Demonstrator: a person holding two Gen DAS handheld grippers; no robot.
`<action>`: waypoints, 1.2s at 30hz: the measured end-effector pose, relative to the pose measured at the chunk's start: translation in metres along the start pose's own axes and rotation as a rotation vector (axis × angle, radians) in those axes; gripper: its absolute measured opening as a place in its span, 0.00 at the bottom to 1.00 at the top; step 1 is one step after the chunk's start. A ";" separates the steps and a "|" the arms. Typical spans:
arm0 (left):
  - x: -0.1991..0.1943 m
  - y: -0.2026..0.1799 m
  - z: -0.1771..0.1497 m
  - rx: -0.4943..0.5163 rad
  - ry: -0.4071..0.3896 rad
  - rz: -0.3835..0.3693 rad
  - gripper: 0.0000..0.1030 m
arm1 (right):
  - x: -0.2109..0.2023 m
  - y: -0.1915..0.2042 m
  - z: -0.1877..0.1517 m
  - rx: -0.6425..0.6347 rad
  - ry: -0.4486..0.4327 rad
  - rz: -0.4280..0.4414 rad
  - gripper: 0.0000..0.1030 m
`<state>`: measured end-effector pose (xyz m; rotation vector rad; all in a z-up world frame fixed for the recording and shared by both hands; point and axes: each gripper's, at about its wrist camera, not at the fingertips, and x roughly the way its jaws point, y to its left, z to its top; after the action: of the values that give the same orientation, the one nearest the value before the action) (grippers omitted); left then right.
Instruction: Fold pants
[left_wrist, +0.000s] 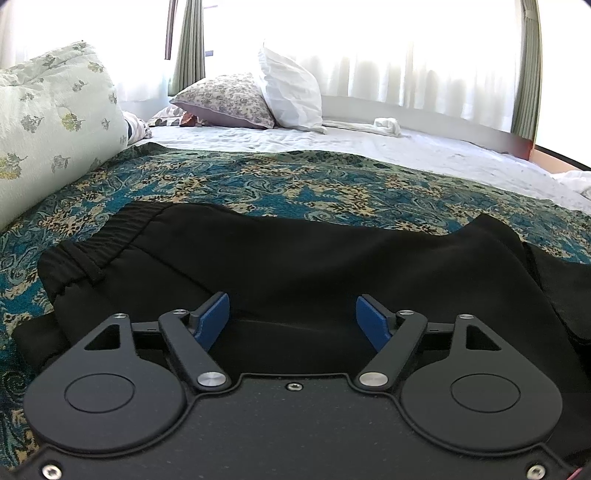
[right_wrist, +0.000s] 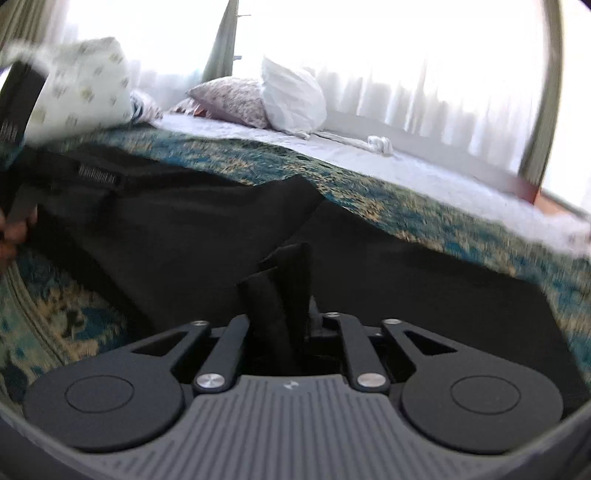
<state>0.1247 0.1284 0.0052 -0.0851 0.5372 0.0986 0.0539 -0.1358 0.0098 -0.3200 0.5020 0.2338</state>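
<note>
Black pants lie spread on a teal patterned bedspread, with the elastic waistband at the left. My left gripper hovers low over the near edge of the pants. It is open, its blue pads are wide apart, and there is only flat fabric below them. In the right wrist view the pants look blurred. My right gripper has its jaws close together on a raised fold of black fabric, which hides the fingertips. A hand shows at the left edge.
A floral quilt roll rests at the left. A patterned pillow and a white pillow stand at the bed's head on a white sheet. A small white cloth sits near bright curtained windows.
</note>
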 end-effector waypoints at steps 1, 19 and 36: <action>0.000 0.000 0.000 -0.001 0.001 -0.001 0.73 | 0.000 0.006 -0.001 -0.033 -0.003 -0.017 0.16; 0.003 -0.008 0.003 0.056 0.040 0.072 0.94 | -0.064 -0.021 0.009 0.195 -0.099 0.166 0.79; -0.009 -0.005 0.006 0.049 0.103 0.111 0.97 | -0.082 -0.135 -0.033 0.358 -0.023 -0.375 0.87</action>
<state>0.1204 0.1235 0.0149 -0.0128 0.6473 0.1902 0.0100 -0.2842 0.0568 -0.0574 0.4422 -0.2161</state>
